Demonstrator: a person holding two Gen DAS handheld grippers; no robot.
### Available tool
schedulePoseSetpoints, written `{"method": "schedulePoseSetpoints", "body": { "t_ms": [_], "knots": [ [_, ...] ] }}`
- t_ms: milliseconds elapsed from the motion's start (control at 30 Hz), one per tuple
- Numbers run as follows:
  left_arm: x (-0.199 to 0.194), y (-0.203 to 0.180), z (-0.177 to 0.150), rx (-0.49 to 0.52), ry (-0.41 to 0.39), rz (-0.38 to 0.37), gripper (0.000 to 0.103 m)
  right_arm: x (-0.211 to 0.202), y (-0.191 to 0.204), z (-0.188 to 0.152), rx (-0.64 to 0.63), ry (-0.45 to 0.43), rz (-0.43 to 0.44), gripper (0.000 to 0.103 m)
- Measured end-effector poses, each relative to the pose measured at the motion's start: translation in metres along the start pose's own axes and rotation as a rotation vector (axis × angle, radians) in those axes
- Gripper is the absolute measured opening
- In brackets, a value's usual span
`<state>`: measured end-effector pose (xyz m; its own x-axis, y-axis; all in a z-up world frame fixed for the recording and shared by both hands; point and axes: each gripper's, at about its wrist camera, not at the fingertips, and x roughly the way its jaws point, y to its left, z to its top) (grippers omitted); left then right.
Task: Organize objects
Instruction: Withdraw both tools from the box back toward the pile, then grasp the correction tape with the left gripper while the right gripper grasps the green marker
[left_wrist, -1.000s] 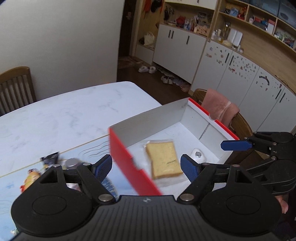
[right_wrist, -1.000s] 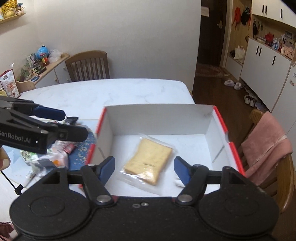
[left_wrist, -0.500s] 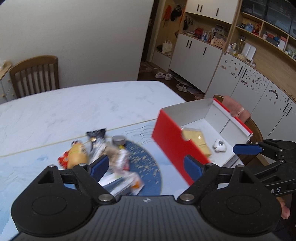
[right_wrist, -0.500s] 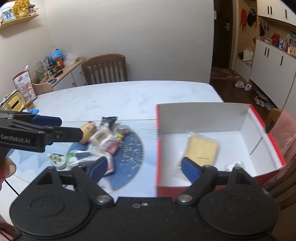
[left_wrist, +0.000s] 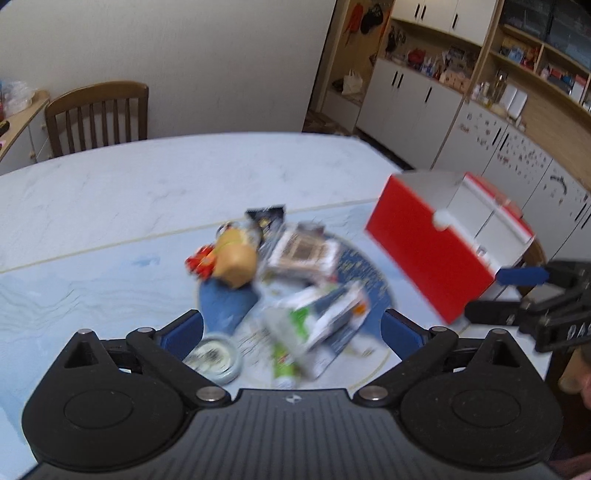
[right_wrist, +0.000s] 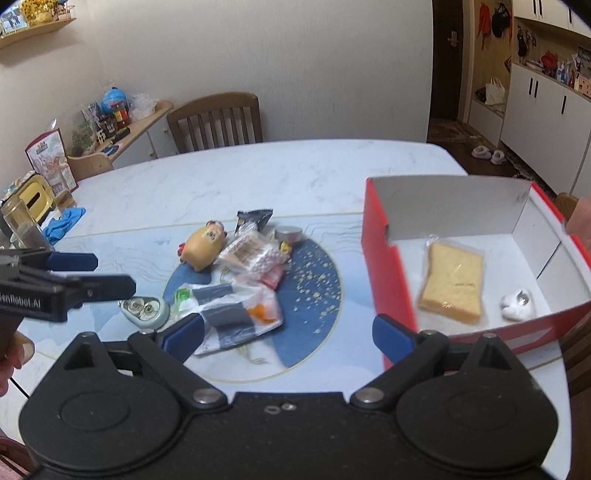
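A heap of small packets and toys (right_wrist: 236, 273) lay on the pale blue table mat (right_wrist: 314, 354), left of the open red cardboard box (right_wrist: 388, 280). Above the heap, the left gripper (left_wrist: 291, 328) and right gripper (right_wrist: 284, 332) had just spread their jaws wide, holding nothing.

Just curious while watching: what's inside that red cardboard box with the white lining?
Inside the red cardboard box lie a plastic-wrapped slice of yellow sponge cake and a small white rounded object. The near wall hides a strip of the floor behind it, so anything there can't be seen.
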<state>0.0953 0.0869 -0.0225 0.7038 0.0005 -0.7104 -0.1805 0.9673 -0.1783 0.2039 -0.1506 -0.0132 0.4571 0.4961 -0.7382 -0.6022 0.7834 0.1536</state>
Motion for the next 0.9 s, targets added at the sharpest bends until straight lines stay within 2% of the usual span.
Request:
{"method": "schedulePoseSetpoints", "body": {
  "t_ms": [233, 367, 533, 900],
  "knots": [
    [0.016, 0.03, -0.027, 0.051, 0.025, 0.072, 0.103, 0.021, 0.019, -0.003, 0.014, 0.044, -0.017, 0.098],
    [0.026, 0.041, -0.036, 0.131, 0.027, 0.093, 0.103, 0.029, 0.029, -0.001, 0.02, 0.068, -0.007, 0.098],
    [0.041, 0.053, -0.042, 0.227, 0.042, 0.092, 0.103, 0.044, 0.047, -0.006, -0.005, 0.114, 0.003, 0.098],
    [0.074, 0.064, -0.044, 0.32, 0.085, 0.056, 0.103, 0.077, 0.093, -0.029, -0.102, 0.216, 0.057, 0.098]
  ]
}}
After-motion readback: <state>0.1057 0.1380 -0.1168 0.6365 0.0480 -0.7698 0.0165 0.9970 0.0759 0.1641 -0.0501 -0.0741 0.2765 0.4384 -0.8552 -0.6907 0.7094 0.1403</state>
